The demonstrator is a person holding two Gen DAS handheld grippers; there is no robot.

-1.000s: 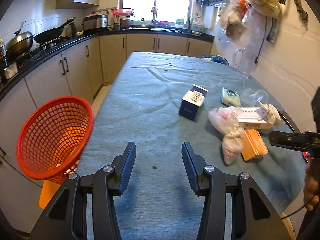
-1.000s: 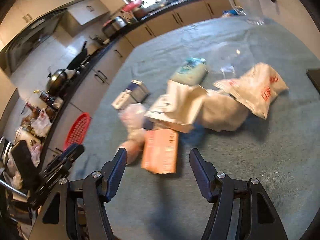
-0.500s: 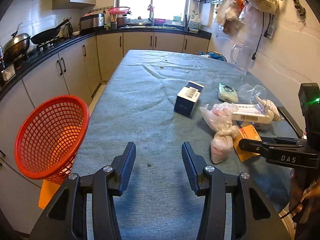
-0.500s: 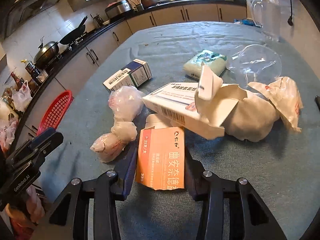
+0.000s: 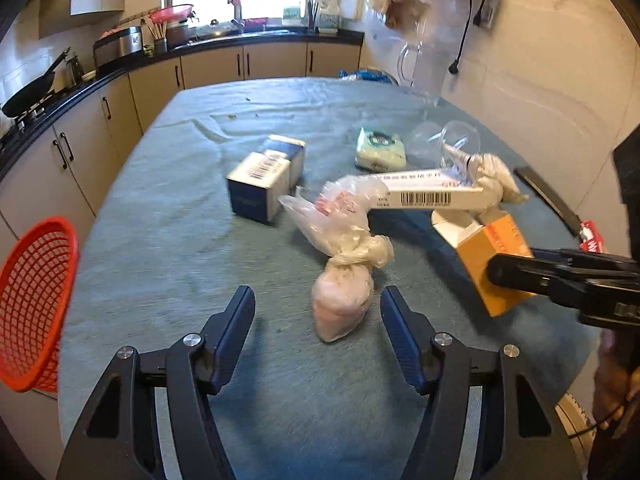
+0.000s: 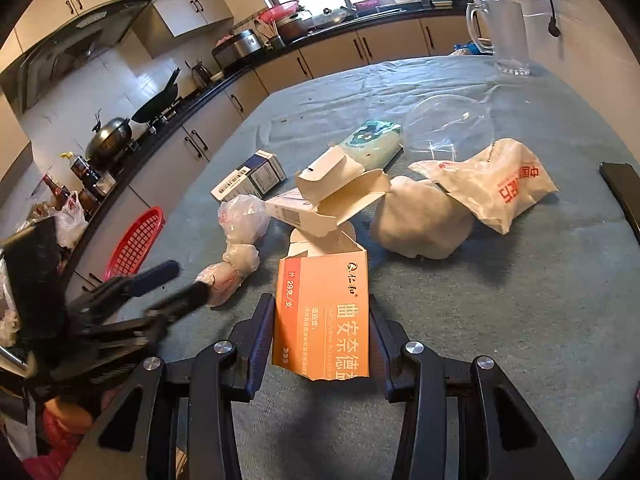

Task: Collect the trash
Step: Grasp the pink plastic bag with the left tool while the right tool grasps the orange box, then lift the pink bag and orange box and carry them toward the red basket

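Note:
The right gripper (image 6: pixel 319 309) is shut on an orange medicine box (image 6: pixel 324 280), its pads pressing the box's two long sides; in the left wrist view the same box (image 5: pixel 494 252) sits in that gripper (image 5: pixel 516 276) at the right. A knotted pinkish plastic bag (image 5: pixel 344 300) lies on the teal tablecloth between the fingers of my left gripper (image 5: pixel 317 304), nearer the right finger. Those jaws are opening and the pads do not press the bag. A red mesh basket (image 5: pixel 32 304) hangs off the table's left edge, also visible as the basket (image 6: pixel 136 240) in the right wrist view.
More litter lies beyond: a blue-and-white box (image 5: pixel 260 184), a long torn white carton (image 5: pixel 424 192), a tissue pack (image 5: pixel 380 148), a clear plastic lid (image 6: pixel 448 128), crumpled paper (image 6: pixel 420 224) and a printed white bag (image 6: pixel 492 184). A glass jug (image 6: pixel 504 36) stands far right; a dark flat object (image 5: pixel 548 200) lies at the right edge.
The left gripper slid right and forward to the knotted bag and spread its jaws wider. The right gripper advanced onto the orange box and closed on it.

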